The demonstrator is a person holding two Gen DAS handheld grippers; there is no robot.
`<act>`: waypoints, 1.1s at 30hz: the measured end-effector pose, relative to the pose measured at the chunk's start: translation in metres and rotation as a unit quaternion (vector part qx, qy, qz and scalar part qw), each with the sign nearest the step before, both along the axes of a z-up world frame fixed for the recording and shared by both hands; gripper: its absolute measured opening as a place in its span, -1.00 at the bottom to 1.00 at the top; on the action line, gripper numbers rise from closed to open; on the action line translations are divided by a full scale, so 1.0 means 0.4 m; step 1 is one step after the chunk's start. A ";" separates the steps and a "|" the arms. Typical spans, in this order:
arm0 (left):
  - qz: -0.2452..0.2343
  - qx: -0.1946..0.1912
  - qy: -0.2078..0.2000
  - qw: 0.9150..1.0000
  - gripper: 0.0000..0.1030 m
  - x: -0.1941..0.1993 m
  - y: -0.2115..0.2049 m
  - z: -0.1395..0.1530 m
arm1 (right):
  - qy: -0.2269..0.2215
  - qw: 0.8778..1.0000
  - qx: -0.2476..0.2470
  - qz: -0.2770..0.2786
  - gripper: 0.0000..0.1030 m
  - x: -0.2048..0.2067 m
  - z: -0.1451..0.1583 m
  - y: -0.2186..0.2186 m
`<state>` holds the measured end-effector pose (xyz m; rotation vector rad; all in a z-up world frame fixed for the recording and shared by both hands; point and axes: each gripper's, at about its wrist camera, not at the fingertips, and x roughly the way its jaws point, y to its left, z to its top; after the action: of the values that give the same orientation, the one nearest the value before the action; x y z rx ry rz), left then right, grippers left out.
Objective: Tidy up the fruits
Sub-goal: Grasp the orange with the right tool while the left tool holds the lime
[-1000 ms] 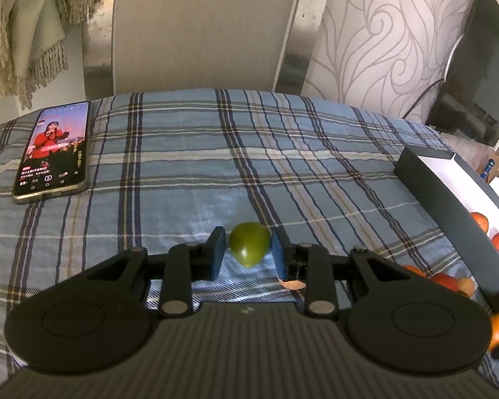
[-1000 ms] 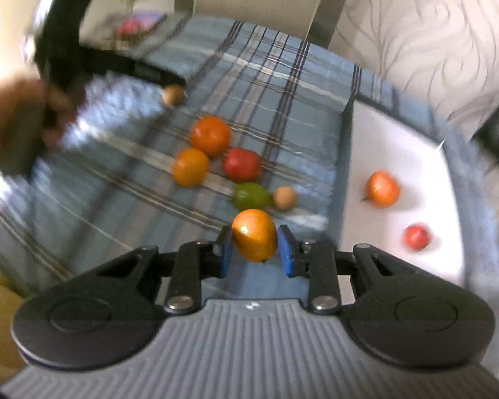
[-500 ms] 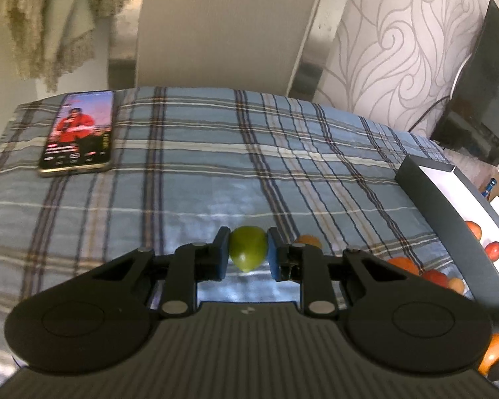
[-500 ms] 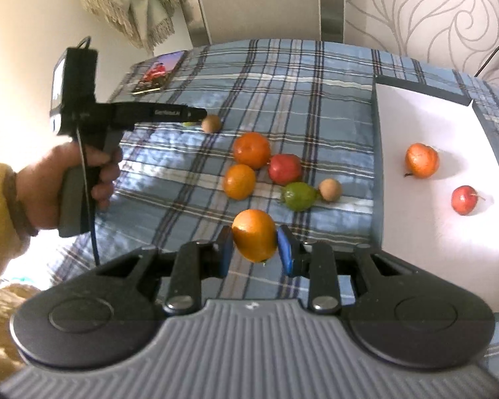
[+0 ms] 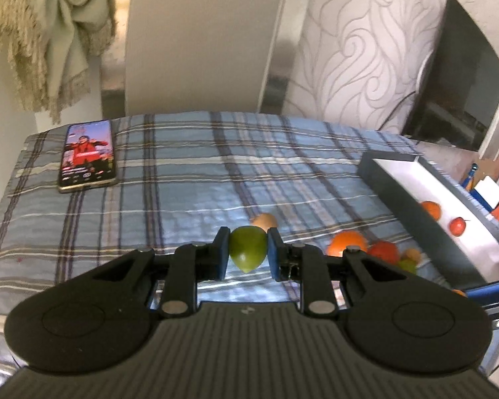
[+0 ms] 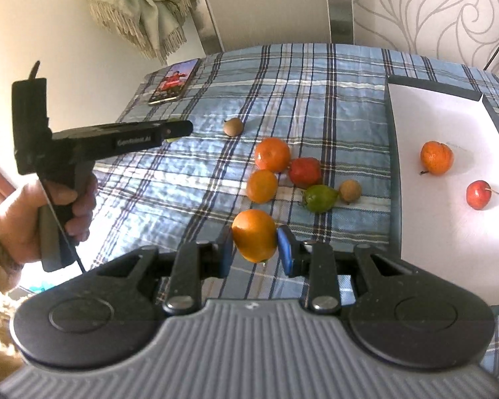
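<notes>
Fruit sorting under way on a blue plaid tablecloth; compared with a second ago, the left gripper has risen and drawn back from the cloth with its green fruit, so the phone now sits farther off, while the right gripper has steadied out of a blur, still carrying its orange fruit; the shallow white tray with dark walls holds an orange fruit with a stem and a small red fruit, well apart; the left tongs pinch the green fruit between blue pads, clear of the cloth; the right tongs clamp the orange fruit near the tray's left wall; on the cloth, five fruits cluster beside the tray, a brown fruit lying apart toward the phone.
</notes>
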<state>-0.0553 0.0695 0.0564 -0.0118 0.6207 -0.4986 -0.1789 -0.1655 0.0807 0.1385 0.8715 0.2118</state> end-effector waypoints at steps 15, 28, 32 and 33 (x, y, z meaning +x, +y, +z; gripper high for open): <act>-0.025 0.001 0.001 1.000 -0.47 -0.054 -0.048 0.005 | -0.011 1.000 0.016 -0.008 -0.37 -0.033 0.010 -0.018; 0.002 0.005 0.005 1.000 -0.47 -0.081 -0.049 0.007 | -0.013 1.000 0.027 0.007 -0.37 -0.034 0.007 -0.038; 0.005 0.008 0.005 1.000 -0.47 -0.087 -0.056 0.011 | -0.017 0.999 0.030 0.014 -0.37 -0.032 0.009 -0.045; 0.006 0.009 0.004 1.000 -0.47 -0.088 -0.058 0.012 | -0.018 0.999 0.032 0.015 -0.37 -0.031 0.010 -0.047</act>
<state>-0.0906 0.0462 0.0614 -0.0008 0.6320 -0.4814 -0.1914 -0.1843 0.0847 0.1804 0.8319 0.2701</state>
